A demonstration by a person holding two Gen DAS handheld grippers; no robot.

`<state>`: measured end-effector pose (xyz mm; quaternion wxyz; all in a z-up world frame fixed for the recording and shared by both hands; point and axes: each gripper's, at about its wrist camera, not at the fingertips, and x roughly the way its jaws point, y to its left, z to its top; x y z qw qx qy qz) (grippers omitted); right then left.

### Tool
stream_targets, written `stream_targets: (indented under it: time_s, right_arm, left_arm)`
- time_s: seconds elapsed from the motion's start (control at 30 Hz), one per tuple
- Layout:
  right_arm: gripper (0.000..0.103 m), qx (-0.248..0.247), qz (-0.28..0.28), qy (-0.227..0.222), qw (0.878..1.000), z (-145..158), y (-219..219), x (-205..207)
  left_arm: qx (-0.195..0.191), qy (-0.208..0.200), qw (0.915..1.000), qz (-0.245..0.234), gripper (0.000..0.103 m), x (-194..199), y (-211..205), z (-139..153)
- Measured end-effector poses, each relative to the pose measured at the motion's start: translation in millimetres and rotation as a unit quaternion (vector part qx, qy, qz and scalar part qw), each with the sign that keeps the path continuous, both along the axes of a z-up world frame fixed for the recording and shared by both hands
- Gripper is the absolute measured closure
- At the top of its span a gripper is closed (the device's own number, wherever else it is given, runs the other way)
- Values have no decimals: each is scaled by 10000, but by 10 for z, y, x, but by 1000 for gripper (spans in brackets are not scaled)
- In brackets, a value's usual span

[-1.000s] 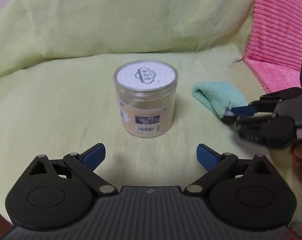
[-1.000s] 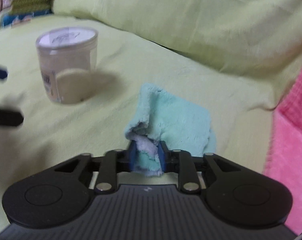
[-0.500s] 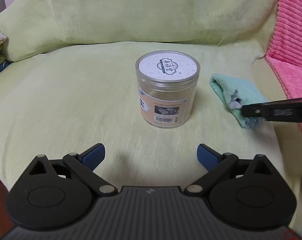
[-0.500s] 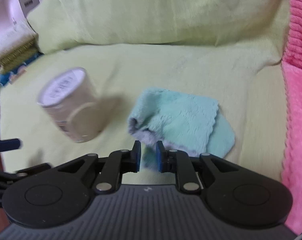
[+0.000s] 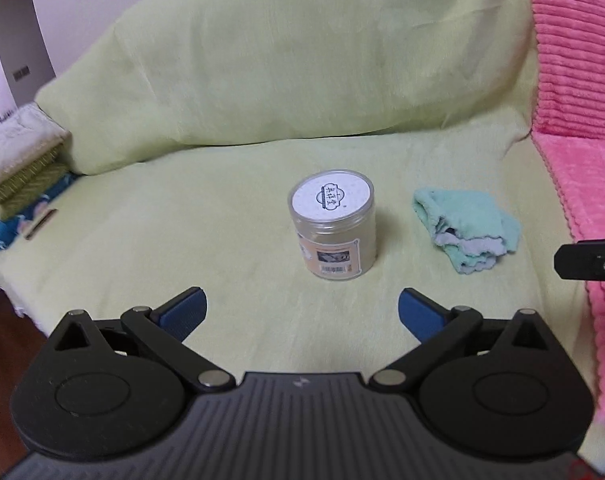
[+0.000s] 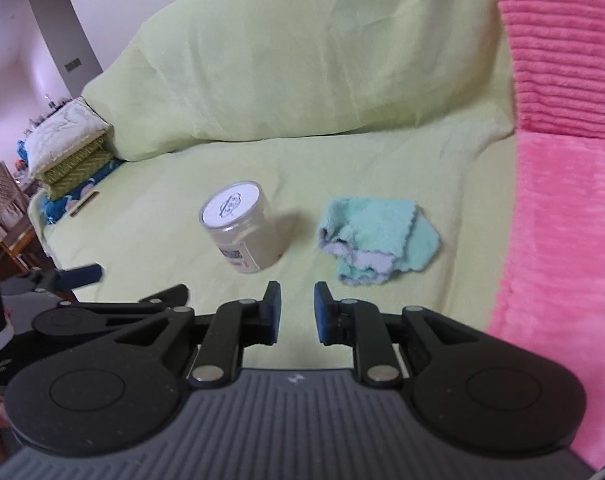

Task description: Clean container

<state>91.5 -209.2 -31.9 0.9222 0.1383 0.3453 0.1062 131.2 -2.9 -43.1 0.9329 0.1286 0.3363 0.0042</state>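
A clear round container (image 5: 333,228) with a white printed lid stands upright on the light green sofa seat; it also shows in the right wrist view (image 6: 242,231). A crumpled mint-green cloth (image 5: 466,227) lies on the seat just right of it, also in the right wrist view (image 6: 376,238). My left gripper (image 5: 301,311) is wide open and empty, well short of the container. My right gripper (image 6: 296,312) is slightly open and empty, pulled back from the cloth. Part of the right gripper (image 5: 586,264) shows at the left view's right edge.
A pink ribbed blanket (image 6: 562,200) covers the sofa's right side. The green backrest (image 5: 302,60) rises behind the seat. Stacked cushions (image 6: 72,148) sit at the seat's far left end. The left gripper (image 6: 78,276) shows at the right view's left edge.
My right gripper let go of the cloth, opened a little and pulled back; the cloth now lies on the seat. My left gripper also backed away from the container, still open.
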Motion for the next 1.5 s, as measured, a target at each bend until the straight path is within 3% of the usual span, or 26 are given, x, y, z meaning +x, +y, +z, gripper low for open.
stream_targets:
  time_s: [0.3, 0.7, 0.9, 1.07, 1.5]
  right_arm:
    - [86, -369, -64, -116, 9992, 207, 118, -514]
    - [86, -474, -123, -118, 9987, 246, 200, -738]
    - [86, -512, -123, -112, 9985, 237, 220, -760]
    - [86, -564, -137, -42, 9983, 183, 221, -704]
    - [86, -616, -121, 51, 9980, 89, 220, -506]
  left_arm:
    - [-195, 22, 9998, 26, 0, -460, 8, 252]
    - [-1216, -54, 9926, 34, 0, -778, 253, 367]
    - [-761, -167, 9969, 109, 0, -754, 229, 325]
    - [-848, 200, 9958, 263, 0, -637, 253, 243]
    - [-745, -134, 9969, 200, 0, -628, 237, 302]
